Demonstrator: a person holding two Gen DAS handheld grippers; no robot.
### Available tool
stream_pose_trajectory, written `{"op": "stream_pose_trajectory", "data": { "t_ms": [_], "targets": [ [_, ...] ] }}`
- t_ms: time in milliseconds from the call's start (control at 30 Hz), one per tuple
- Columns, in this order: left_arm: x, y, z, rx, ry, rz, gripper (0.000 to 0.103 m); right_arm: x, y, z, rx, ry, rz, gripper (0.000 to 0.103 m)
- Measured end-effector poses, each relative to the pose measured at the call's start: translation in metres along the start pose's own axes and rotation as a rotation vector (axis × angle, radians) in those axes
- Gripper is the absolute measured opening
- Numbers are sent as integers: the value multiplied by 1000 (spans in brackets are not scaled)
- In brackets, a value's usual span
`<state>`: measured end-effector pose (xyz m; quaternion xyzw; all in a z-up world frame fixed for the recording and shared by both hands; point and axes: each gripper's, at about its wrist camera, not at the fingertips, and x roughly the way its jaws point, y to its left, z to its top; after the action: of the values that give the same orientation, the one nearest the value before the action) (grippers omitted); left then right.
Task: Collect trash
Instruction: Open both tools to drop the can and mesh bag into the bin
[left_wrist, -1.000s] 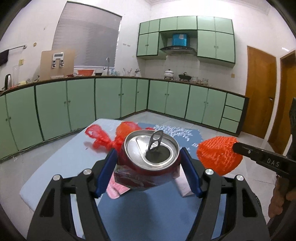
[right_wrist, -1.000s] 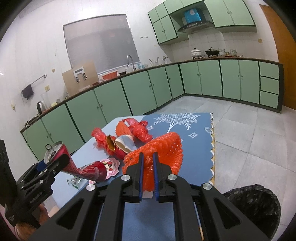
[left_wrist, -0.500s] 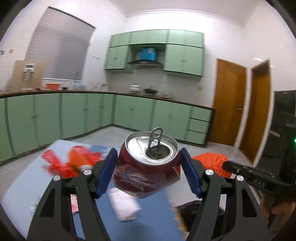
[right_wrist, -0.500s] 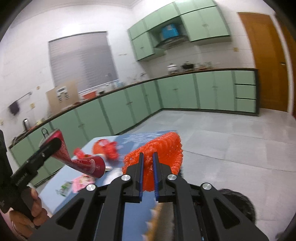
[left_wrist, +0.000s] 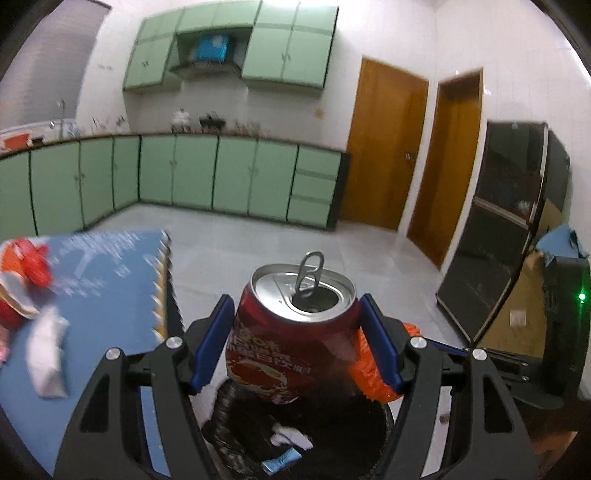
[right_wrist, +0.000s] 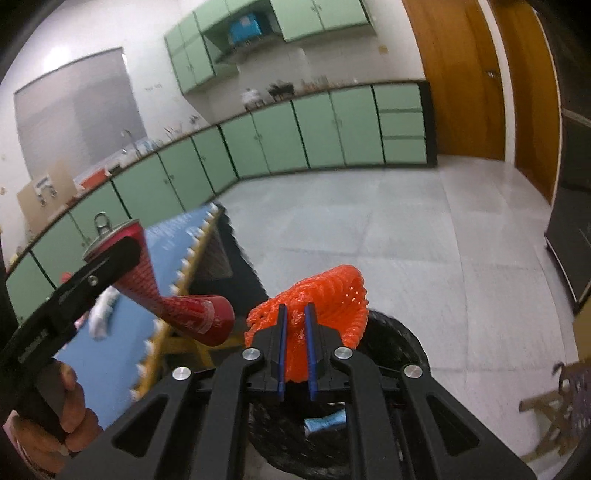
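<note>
The left claw (left_wrist: 297, 345) is clenched on a crushed red can (left_wrist: 291, 339) and the right claw (right_wrist: 295, 350) pinches an orange net (right_wrist: 332, 295), both over the black bin (right_wrist: 402, 339) holding some scraps. Neither is dropped yet, and at nine o'clock more litter (left_wrist: 44, 354) waits on the blue surface (left_wrist: 110, 295).

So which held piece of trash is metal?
The crushed red can in the left claw; the right claw grips soft orange foam netting.
</note>
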<state>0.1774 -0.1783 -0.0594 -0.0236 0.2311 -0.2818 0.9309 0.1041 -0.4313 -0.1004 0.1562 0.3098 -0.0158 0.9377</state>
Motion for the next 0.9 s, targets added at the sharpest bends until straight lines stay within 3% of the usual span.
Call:
{"op": "stream_pose_trajectory", "data": {
  "t_ms": [100,133,200,400,600,733,900],
  "targets": [
    [28,1,-11,0,79,-15,68,15,-18,-8,20,42,-6,14],
    [34,2,-14,5,93,-15,68,20,-19,-6,25,46,-6,29],
    [43,1,-17,19,111,-16,69,22,-28,-8,37,42,-11,39],
    [42,3,-11,17,95,-29,86,18,-36,-9,74,20,-55,39],
    [12,23,14,-19,35,-31,87,1,-20,0,41,-22,-62,39],
    [-30,56,29,-23,-35,61,89,-3,14,12,-7,-56,-12,48],
    [-95,124,27,-22,-99,305,92,1,92,22,-72,-91,124,64]
  ]
}}
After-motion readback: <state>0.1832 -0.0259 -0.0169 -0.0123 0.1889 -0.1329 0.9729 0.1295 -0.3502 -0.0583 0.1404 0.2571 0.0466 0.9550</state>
